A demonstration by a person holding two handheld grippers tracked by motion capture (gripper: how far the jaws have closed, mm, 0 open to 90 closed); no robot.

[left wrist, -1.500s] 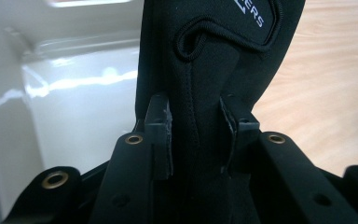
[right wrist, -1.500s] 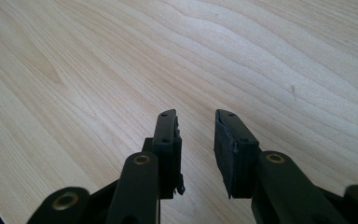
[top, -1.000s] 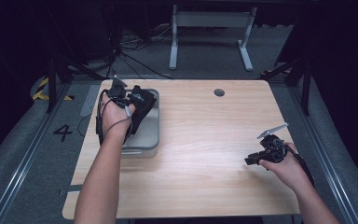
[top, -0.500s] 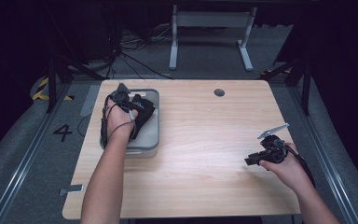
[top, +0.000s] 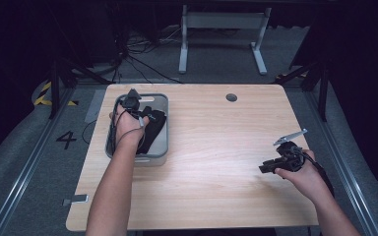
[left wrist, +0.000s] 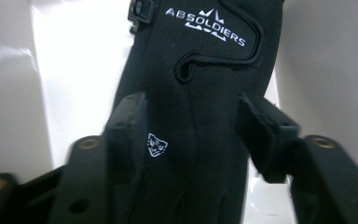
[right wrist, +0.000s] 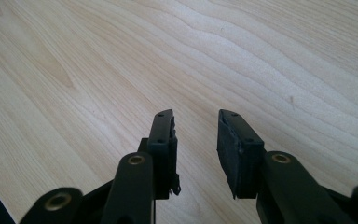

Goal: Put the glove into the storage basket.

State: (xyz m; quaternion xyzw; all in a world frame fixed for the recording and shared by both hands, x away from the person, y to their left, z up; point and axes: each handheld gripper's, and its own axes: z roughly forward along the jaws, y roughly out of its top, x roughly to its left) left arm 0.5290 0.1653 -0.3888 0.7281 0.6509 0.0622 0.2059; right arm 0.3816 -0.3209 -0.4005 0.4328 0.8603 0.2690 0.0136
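A grey bin [top: 161,147] sits on the left part of the wooden table [top: 211,147], near its far edge. Inside the bin lies a black glove [left wrist: 205,93] printed with the word ABSOLDIERS. The left gripper [left wrist: 191,135] reaches down into the bin, its jaws spread wide, one on each side of the glove; the left jaw is against the fabric, the right jaw just clear of it. The glove runs up between them, cuff farthest from the camera. Well to the right of the bin, the right gripper [right wrist: 196,140] hangs over bare wood, its jaws parted by a narrow gap with nothing between them.
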